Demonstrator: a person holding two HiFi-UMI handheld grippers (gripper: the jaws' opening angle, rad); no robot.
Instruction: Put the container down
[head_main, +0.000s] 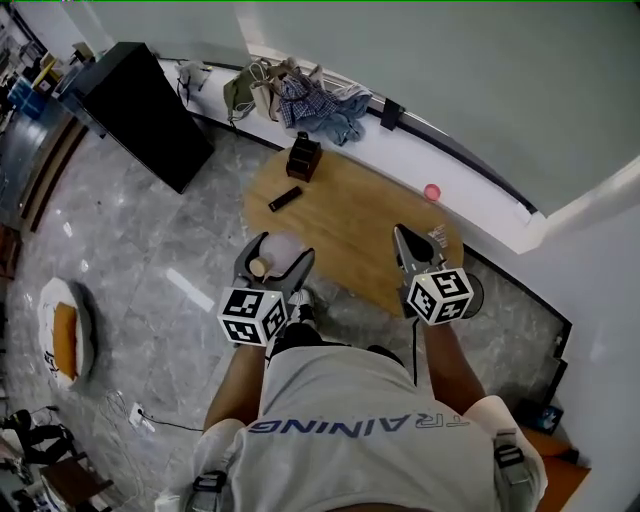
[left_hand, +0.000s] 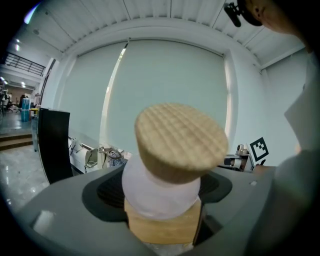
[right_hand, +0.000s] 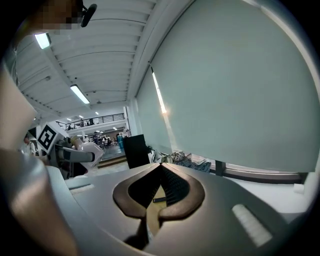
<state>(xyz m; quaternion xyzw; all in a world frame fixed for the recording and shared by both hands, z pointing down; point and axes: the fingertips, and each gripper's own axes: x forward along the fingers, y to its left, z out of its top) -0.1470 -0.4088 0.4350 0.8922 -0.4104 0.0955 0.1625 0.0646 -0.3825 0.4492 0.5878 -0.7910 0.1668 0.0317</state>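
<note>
A round wooden table (head_main: 350, 215) stands on a marble floor (head_main: 150, 260), against a white ledge (head_main: 460, 165) below a blind-covered window. The left gripper (head_main: 277, 251) has its jaws set wide and clamped on the container (left_hand: 165, 192), a frosted jar with a wooden lid (left_hand: 181, 142). The container's long axis runs across the jaws, roughly upright, with the lidded end uppermost and tipped back toward the gripper's camera. In the head view, the container appears at the table's near left edge. The right gripper (head_main: 404, 238) has its jaws closed tip to tip with nothing between them. Farther out, a black box (head_main: 304, 156) and a black bar (head_main: 285, 198) lie on the table.
</note>
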